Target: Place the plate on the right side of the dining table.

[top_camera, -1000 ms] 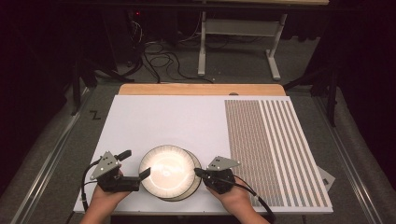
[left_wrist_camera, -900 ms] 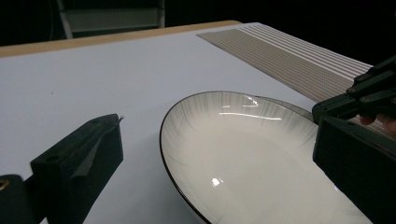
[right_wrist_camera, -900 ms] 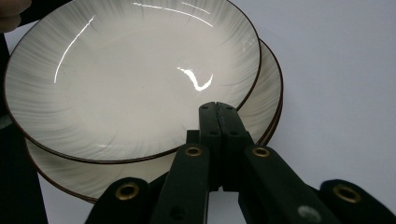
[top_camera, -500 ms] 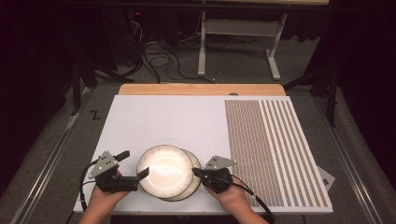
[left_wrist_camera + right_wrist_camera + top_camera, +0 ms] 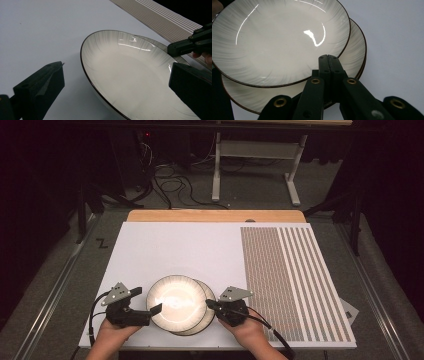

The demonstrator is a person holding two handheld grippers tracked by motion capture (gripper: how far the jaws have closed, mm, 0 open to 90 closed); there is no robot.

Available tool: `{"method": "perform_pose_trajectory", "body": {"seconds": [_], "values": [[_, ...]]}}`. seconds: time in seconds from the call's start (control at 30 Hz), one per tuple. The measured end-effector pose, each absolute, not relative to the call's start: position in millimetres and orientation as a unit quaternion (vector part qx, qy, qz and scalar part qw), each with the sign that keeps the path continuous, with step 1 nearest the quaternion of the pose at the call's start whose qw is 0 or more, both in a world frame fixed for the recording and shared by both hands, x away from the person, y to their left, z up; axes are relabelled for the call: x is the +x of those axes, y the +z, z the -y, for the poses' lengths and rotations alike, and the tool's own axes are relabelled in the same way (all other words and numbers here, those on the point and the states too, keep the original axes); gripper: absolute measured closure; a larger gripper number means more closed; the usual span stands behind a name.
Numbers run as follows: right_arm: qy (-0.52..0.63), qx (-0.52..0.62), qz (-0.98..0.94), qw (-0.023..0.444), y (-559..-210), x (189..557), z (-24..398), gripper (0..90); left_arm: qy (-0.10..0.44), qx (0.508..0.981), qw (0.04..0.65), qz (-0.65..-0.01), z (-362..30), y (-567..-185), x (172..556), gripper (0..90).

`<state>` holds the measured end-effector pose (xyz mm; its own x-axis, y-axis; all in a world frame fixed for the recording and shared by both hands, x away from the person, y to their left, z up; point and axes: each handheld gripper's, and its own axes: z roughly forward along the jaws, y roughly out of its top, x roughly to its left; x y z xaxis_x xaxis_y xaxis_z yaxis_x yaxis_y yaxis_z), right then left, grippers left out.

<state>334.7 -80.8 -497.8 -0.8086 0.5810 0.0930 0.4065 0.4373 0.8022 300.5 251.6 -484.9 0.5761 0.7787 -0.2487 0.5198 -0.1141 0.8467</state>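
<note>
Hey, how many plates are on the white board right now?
2. The top plate lies near the board's front edge between the two grippers; the lower plate sits under it, poking out toward the right gripper. More could be hidden underneath.

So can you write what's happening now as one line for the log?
top plate: shifted left on bottom plate | left gripper: open around top plate's rim | right gripper: shut, on bottom plate's rim | white board

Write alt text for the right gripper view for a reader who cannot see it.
Two white plates with dark rims sit stacked on a white table, the top plate shifted off the lower plate. The right gripper, its black jaws shut together, reaches in from the bottom over the lower plate's rim.
</note>
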Motion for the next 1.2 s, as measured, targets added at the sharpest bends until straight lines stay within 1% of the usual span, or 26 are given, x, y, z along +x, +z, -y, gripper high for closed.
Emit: {"method": "perform_pose_trajectory", "body": {"seconds": [0.27,0.6,0.8,0.93,1.07,1.1,1.2], "values": [[0.442,0.294,-0.842,0.099,-498,335,81,90.0,0.119,0.722,0.486,-0.477,-257,-486,301,0.8],[0.441,0.294,-0.843,0.096,-498,336,80,90.0,0.110,0.715,0.496,-0.480,-261,-485,299,1.2],[0.440,0.284,-0.848,0.087,-500,334,75,90.0,0.102,0.712,0.497,-0.486,-264,-483,299,2.8],[0.437,0.271,-0.853,0.091,-501,332,68,90.0,0.097,0.711,0.491,-0.494,-265,-485,299,4.7],[0.435,0.272,-0.853,0.091,-501,332,67,90.0,0.085,0.709,0.491,-0.500,-267,-488,299,11.0],[0.437,0.270,-0.853,0.091,-501,333,66,90.0,0.077,0.709,0.490,-0.501,-267,-489,299,16.2],[0.436,0.269,-0.854,0.090,-501,333,65,90.0,0.059,0.716,0.484,-0.500,-265,-491,301,18.1]]}}
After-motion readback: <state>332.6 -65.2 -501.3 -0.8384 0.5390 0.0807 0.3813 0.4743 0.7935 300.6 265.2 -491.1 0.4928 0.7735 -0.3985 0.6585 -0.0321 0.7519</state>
